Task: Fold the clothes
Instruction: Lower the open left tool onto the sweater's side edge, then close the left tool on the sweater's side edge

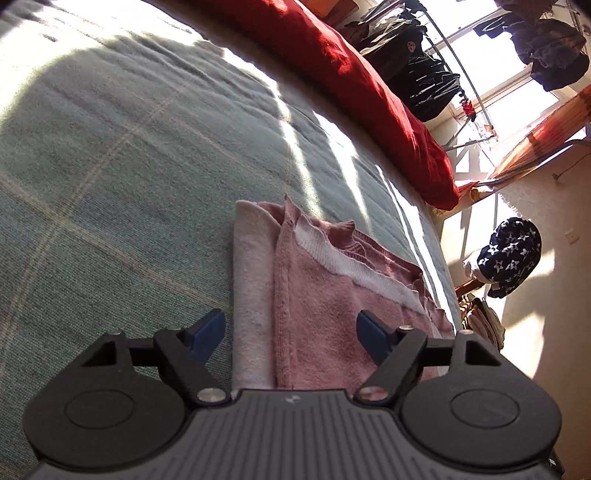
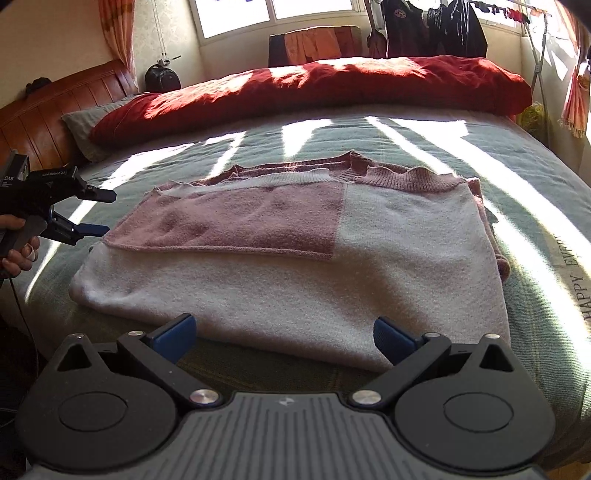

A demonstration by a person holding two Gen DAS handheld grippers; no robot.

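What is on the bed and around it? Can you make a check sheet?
Surface: bed with a green cover, striped by sun.
Job's things: pink and white sweater, partly folded, lying flat.
Clutter: red quilt rolled along the far side; grey pillow by the headboard.
Claws: left claw open beside the sweater's left edge, holding nothing; right claw open at its near edge, holding nothing.
Cables: thin black cord hanging below the left hand.
Surroundings: window, orange curtains, dark clothes on a rack.
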